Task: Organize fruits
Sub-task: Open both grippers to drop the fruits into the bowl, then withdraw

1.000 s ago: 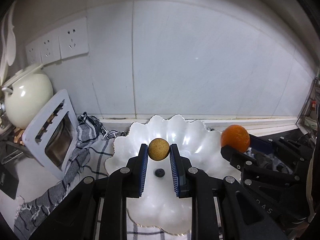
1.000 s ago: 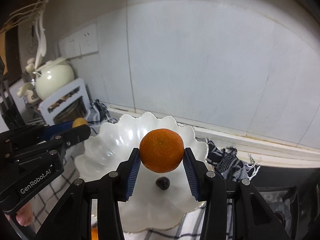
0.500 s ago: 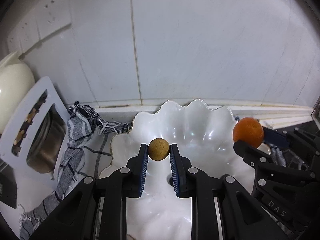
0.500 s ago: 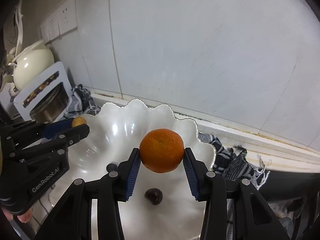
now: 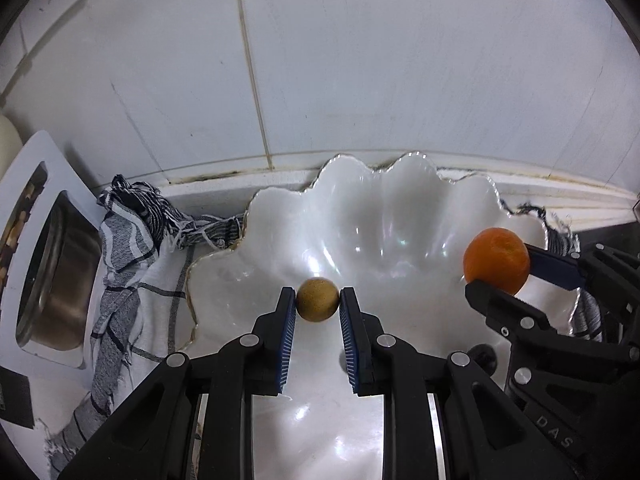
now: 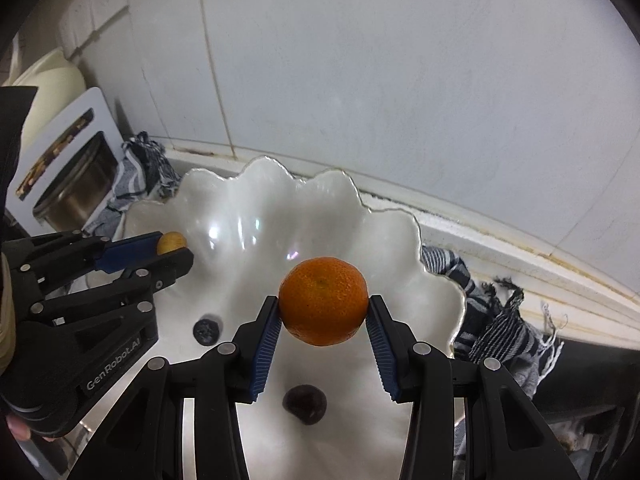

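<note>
My left gripper (image 5: 318, 300) is shut on a small round tan fruit (image 5: 318, 299) and holds it over the left side of a white scalloped bowl (image 5: 372, 196). My right gripper (image 6: 323, 307) is shut on an orange mandarin (image 6: 323, 300) and holds it over the bowl's (image 6: 256, 184) right side. The mandarin also shows in the left wrist view (image 5: 496, 261), and the tan fruit in the right wrist view (image 6: 172, 242). A dark blueberry (image 6: 206, 331) and a dark round fruit (image 6: 305, 404) lie in the bowl.
The bowl sits on a striped and checked cloth (image 5: 132, 248) against a white tiled wall (image 5: 360, 60). A white rack with a steel bowl (image 5: 52, 276) leans at the left. A cream pot (image 6: 52, 92) stands behind it.
Both grippers have moved forward and down, closer over the bowl, each still holding its fruit. The bowl looks larger and nearer in both views.
</note>
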`<state>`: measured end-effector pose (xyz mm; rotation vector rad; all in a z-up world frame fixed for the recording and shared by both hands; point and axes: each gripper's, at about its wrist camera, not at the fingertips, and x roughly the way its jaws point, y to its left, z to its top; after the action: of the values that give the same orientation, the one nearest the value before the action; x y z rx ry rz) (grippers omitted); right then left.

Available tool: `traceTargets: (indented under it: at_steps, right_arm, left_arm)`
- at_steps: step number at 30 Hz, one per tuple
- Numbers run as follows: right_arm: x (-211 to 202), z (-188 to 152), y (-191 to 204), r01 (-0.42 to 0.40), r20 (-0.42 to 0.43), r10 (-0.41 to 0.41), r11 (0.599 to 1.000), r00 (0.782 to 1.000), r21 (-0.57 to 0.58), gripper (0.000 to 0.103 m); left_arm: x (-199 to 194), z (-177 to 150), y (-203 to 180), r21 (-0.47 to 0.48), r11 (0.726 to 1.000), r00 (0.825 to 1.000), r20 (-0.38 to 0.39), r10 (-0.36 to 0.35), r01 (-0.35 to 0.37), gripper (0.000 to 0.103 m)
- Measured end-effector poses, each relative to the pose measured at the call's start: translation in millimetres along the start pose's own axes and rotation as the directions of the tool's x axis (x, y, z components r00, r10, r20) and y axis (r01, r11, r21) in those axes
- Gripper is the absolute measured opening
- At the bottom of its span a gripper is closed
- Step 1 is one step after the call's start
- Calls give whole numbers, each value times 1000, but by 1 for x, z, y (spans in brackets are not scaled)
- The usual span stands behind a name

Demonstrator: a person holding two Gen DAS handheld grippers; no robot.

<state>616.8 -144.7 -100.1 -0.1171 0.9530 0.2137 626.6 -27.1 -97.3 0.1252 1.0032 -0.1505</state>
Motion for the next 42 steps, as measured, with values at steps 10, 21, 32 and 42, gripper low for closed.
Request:
traceTargets:
  at_steps: [10,21,32,42]
  right_arm:
    - [-8,-3,-12,7,7,-7,998,1000,55,60]
    - [-69,-27,-11,51,143,-53,999,988,15,60]
    - [-156,-63,-4,36,310,-38,999,950,10,60]
    - [-217,-105,3,40,415,-33,999,909,-9,60]
  left_arm:
    - [-13,-4,3,-9,999,999,14,44,-44,52]
    - [-90,-28,-5,-33,995,980,171,102,-98,62]
    - [-177,-64,-22,-24,997,946,314,81,-78,65]
    - [-234,-113,-35,-22,997,916,393,79,-77,68]
